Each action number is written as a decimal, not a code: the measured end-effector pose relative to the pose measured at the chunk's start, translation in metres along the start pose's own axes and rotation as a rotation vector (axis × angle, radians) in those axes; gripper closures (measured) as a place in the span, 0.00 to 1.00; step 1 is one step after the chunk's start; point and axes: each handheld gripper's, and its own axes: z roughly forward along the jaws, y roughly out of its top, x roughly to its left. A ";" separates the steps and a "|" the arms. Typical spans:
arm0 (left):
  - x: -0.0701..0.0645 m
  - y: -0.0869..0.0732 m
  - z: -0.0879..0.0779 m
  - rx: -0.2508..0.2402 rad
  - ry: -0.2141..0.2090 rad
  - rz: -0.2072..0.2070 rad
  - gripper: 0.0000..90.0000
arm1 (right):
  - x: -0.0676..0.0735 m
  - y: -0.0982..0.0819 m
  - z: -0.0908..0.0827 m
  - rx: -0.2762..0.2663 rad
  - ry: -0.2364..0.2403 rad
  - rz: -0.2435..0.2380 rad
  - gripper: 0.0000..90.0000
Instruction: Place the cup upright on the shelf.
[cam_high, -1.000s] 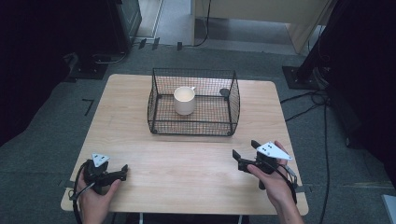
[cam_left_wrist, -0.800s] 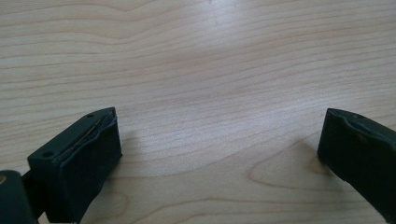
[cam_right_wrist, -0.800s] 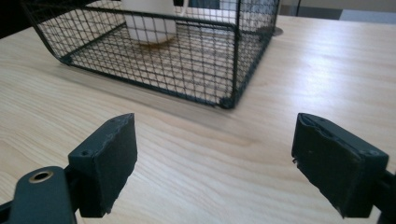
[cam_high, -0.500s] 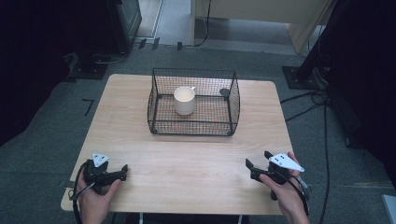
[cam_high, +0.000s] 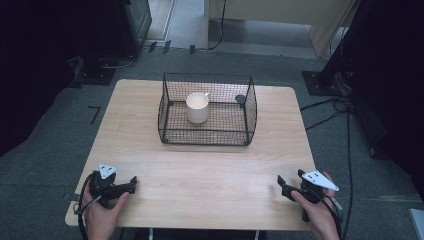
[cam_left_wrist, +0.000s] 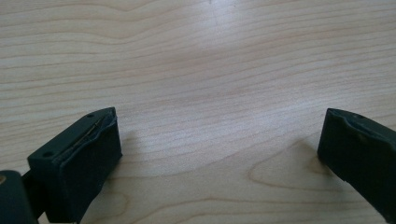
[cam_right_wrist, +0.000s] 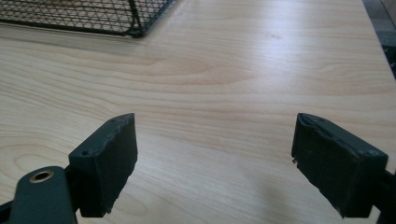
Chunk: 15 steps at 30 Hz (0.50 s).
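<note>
**Right gripper pulling back to the near edge**

Right gripper (cam_high: 283, 185) is drawing back and down toward the near right corner of the table (cam_high: 210, 170), jaws spread, empty. Left gripper (cam_high: 131, 183) is sitting parked at the near left, also spread, empty. Reads as retreat, nothing in hand. White mug (cam_high: 197, 107) is standing upright inside the wire basket (cam_high: 207, 137), well apart. No readable writing.

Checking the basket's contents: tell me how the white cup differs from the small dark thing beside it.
The white cup is pale and tall; the small dark thing is black, low and far smaller. The cup stands near the middle, the dark thing at the right wall. Both sit inside the wire basket.
</note>
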 end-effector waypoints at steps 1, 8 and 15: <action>0.000 0.000 0.000 0.000 0.000 0.000 0.00 | -0.002 -0.001 -0.001 0.005 -0.007 0.000 0.16; 0.000 0.000 0.000 0.000 0.000 0.000 0.00 | -0.017 -0.011 -0.010 0.050 -0.037 0.013 0.15; 0.000 0.000 0.000 0.000 0.000 0.000 0.00 | -0.029 -0.017 -0.015 0.185 -0.044 -0.019 0.05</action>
